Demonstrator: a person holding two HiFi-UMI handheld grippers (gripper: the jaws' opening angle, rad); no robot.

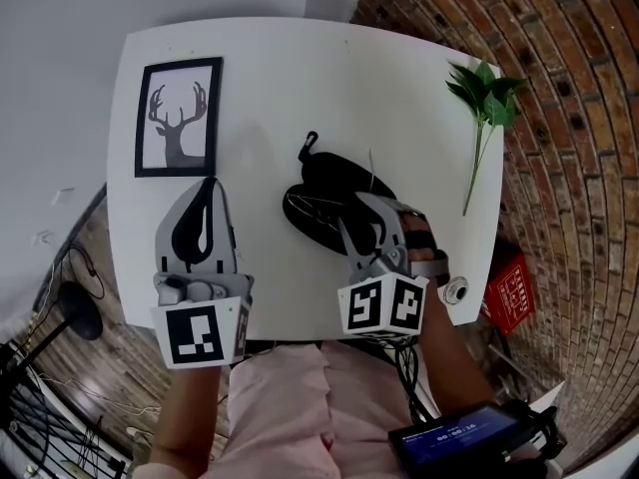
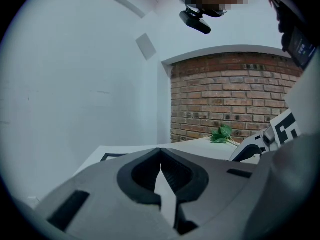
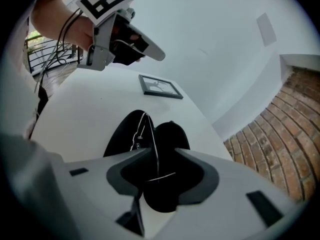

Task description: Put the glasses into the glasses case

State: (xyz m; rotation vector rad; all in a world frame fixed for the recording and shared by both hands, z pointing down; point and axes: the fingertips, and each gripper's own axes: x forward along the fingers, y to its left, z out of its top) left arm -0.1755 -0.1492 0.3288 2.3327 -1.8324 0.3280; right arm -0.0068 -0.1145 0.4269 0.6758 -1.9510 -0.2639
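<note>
A black glasses case (image 1: 321,180) lies open in the middle of the white table (image 1: 280,78); the right gripper view shows its two dark halves (image 3: 120,134). Thin wire-framed glasses (image 3: 149,134) stand in it, one wire sticking up (image 1: 371,168). My right gripper (image 1: 361,208) hangs over the case, tilted down, and its jaws (image 3: 160,156) are closed in on the glasses, a thin wire reaching from pad to pad. My left gripper (image 1: 210,190) hovers above the table left of the case, shut and empty (image 2: 160,151). It also shows in the right gripper view (image 3: 150,51).
A framed deer picture (image 1: 178,116) lies at the table's far left. A green leafy sprig (image 1: 484,98) lies at the far right edge. A brick wall (image 1: 579,118) runs along the right side, with a red box (image 1: 511,292) on the floor.
</note>
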